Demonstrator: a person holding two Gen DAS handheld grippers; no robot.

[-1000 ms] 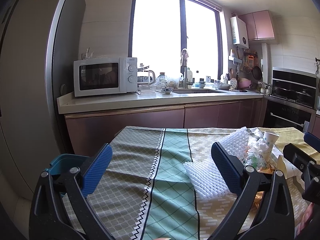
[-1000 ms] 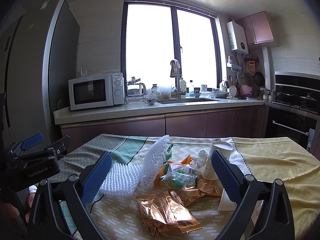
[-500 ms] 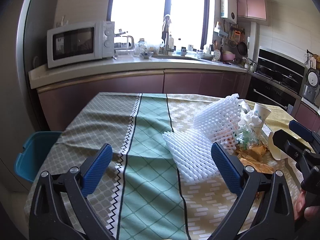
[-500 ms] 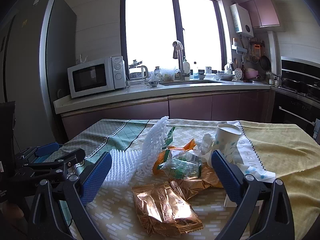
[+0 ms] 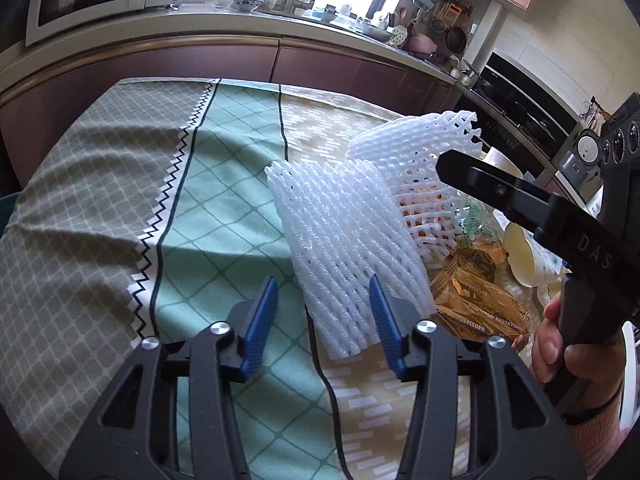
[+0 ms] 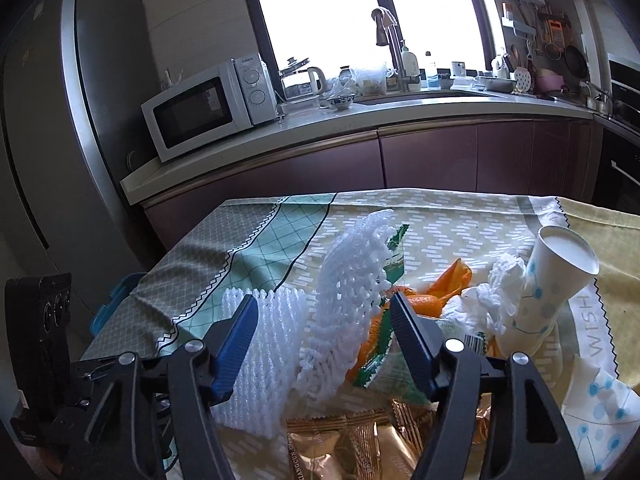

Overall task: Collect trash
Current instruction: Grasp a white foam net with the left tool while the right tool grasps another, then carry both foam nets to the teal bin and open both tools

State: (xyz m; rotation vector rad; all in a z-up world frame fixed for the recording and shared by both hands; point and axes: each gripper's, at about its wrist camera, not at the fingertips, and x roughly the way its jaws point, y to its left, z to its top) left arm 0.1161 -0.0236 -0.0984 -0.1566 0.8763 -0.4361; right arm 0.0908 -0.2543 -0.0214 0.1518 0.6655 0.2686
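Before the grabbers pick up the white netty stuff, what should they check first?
1. Left gripper open: ok, its blue pads are apart.
2. Left gripper lined up with the flat foam net: ok, the net's near end lies between the pads, not yet pinched.
3. Right gripper open: ok, its pads are spread.
4. Right gripper aimed at the standing foam net: ok, that net rises between its pads.
5. Nets free of other trash: not ok, the standing net leans against the orange wrapper and overlaps the gold snack bag.
6. Paper cup steady: not ok, it is tilted on the pile.
7. Bin in reach: cannot tell.
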